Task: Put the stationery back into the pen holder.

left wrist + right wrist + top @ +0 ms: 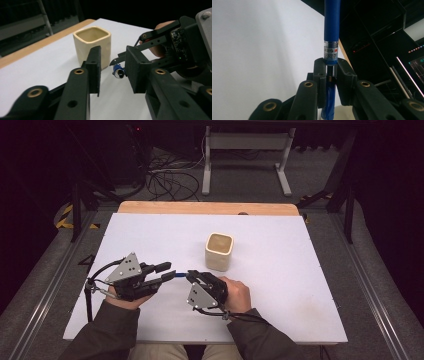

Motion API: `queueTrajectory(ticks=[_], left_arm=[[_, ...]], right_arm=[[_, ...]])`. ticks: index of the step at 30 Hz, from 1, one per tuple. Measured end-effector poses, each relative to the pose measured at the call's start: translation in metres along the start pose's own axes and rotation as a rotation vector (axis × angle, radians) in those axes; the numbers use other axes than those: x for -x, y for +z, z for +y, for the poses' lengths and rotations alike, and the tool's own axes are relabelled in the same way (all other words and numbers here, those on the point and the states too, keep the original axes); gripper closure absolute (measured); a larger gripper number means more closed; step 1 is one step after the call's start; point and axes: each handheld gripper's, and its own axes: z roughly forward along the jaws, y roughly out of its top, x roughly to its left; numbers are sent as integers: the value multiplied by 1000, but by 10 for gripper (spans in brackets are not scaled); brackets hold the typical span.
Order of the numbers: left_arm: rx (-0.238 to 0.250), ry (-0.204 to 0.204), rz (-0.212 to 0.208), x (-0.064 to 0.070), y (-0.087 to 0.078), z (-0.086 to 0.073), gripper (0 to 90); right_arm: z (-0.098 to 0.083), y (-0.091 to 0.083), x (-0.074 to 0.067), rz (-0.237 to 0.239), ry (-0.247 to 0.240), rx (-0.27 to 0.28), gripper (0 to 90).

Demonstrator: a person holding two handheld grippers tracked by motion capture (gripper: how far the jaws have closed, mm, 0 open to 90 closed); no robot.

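Risk first: we hold the blue pen (332,22) in the right gripper (192,276) alone, its jaws pinched on the barrel near the silver band, so a slack grip or a twist of that hand could let the pen slide or swing down onto the white surface (280,285). Our left gripper (167,271) has its jaws spread, one on each side of the pen's end without pressing it; closing them off-centre could knock the pen askew. The pen hangs low over the surface, just on our side of the cream cup (219,251), between the two grippers. Its long axis lies roughly level, running from the right gripper toward the left
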Motion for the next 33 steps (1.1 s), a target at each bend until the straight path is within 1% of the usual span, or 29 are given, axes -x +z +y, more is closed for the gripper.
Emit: queueTrajectory(ticks=[1,2,3,4,6,7,9,19,22,24,29,33], left_arm=[[6,-9,4,0,-1,0,643],[14,-5,12,-1,-2,0,624],[24,-11,19,-1,-3,0,606],[33,-12,24,-1,-4,0,589],[43,-13,36,-2,-5,-1,568],[46,-20,39,-2,-6,-1,557],[52,-24,47,-3,-7,-1,531],[67,-28,57,-5,-9,-2,443],[69,-32,60,-5,-10,-3,424],[75,-30,69,-5,-10,-4,409],[74,-34,73,-6,-12,-6,376],[73,-38,86,-6,-12,-6,343]], right_arm=[[0,0,1,2,11,2,796],[-1,-1,2,1,28,3,796],[-1,-1,3,2,36,11,796],[-2,-1,5,2,53,14,796],[-3,-1,8,2,75,27,796],[-4,-1,9,3,94,29,796],[-5,-2,12,0,110,38,796],[-9,-5,25,-9,205,84,796],[-10,-5,29,-19,219,101,796],[-10,-6,33,-28,225,111,796],[-11,-6,41,-42,254,133,796],[-12,-7,46,-50,283,151,796]])
